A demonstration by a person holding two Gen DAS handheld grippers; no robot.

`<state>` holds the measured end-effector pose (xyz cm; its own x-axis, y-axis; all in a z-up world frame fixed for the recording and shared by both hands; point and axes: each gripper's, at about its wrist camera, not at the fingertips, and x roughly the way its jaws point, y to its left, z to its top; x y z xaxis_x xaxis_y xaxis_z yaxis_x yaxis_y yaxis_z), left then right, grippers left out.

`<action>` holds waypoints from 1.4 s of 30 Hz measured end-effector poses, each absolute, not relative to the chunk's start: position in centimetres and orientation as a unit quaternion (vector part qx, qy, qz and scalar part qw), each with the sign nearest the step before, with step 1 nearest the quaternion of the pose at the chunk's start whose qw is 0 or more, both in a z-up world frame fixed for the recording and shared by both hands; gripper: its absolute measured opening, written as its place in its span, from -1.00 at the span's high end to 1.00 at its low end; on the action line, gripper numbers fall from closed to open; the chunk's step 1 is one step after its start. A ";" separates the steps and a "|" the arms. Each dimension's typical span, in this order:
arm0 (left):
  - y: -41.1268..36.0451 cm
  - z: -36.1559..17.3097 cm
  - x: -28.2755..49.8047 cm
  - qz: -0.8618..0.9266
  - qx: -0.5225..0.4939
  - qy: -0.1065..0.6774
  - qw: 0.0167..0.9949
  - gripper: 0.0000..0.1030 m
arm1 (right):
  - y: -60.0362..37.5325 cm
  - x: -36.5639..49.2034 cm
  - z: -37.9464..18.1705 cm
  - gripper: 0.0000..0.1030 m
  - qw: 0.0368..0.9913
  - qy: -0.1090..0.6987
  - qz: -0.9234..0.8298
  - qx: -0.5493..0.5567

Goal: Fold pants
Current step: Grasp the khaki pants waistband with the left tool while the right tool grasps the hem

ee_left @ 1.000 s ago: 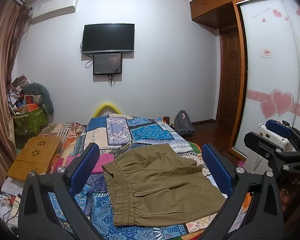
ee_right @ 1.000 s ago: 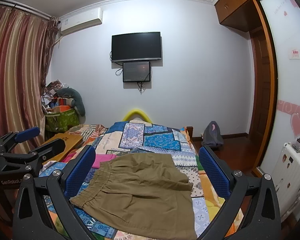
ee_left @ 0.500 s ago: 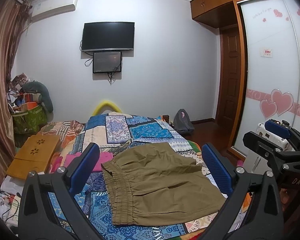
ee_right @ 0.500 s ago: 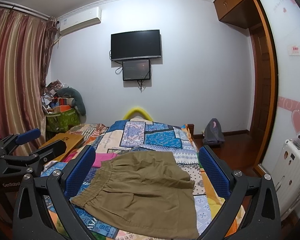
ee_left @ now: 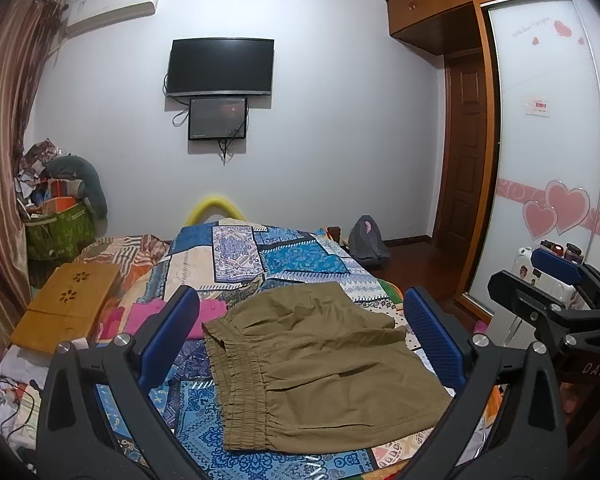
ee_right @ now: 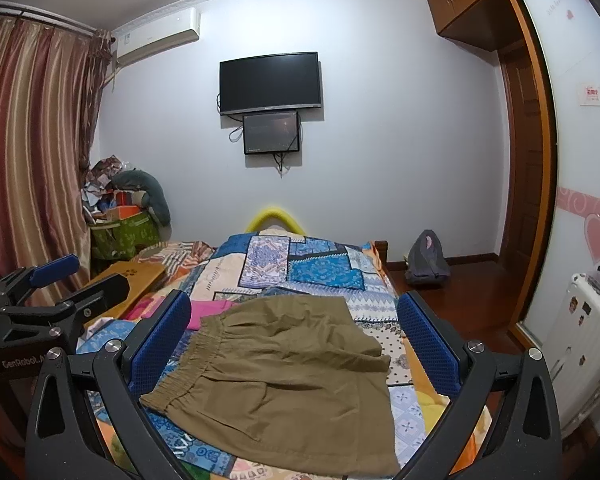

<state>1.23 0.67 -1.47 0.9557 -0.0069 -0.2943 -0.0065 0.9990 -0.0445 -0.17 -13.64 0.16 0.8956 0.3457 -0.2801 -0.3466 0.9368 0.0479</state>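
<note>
Both tongs released above the olive pants [ee_left: 320, 364], nothing folded yet (waistband lies left); next, grasp an edge, I'd say.

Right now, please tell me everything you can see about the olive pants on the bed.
The olive pants look like plain woven cloth, short in the leg. The gathered elastic waistband is toward the left side, the leg hems toward the right. They lie flat on the patchwork bedspread, with the far part creased, as if folded over. A pink cloth lies next to the waistband. Neither the left tool nor the right tool touches them; both are open.
</note>
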 end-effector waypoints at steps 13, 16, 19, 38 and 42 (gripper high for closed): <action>2.7 -4.5 6.0 0.014 -0.036 0.199 0.979 -1.00 | -14.7 4.0 -3.3 -1.00 0.969 0.206 0.139 0.003; 3.8 -5.7 8.1 0.018 -0.035 0.224 0.974 -1.00 | -15.3 5.8 -4.8 -1.00 0.964 0.232 0.128 -0.003; 4.7 -7.1 10.7 0.045 -0.010 0.246 0.968 -1.00 | -16.1 8.0 -6.5 -0.99 0.960 0.256 0.112 -0.017; 15.3 -13.5 26.9 0.092 0.013 0.334 0.938 -0.81 | -16.3 22.9 -8.2 -0.79 0.950 0.278 0.135 -0.041; 16.9 -17.1 30.3 0.098 0.006 0.371 0.924 -0.64 | -15.1 26.6 -9.5 -0.79 0.943 0.289 0.156 -0.048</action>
<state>30.29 16.90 -17.09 0.7058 0.1863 -0.6835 -0.1774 0.9805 0.0840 26.62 -15.13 -9.45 0.7843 0.2665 -0.5603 -0.3222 0.9467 -0.0008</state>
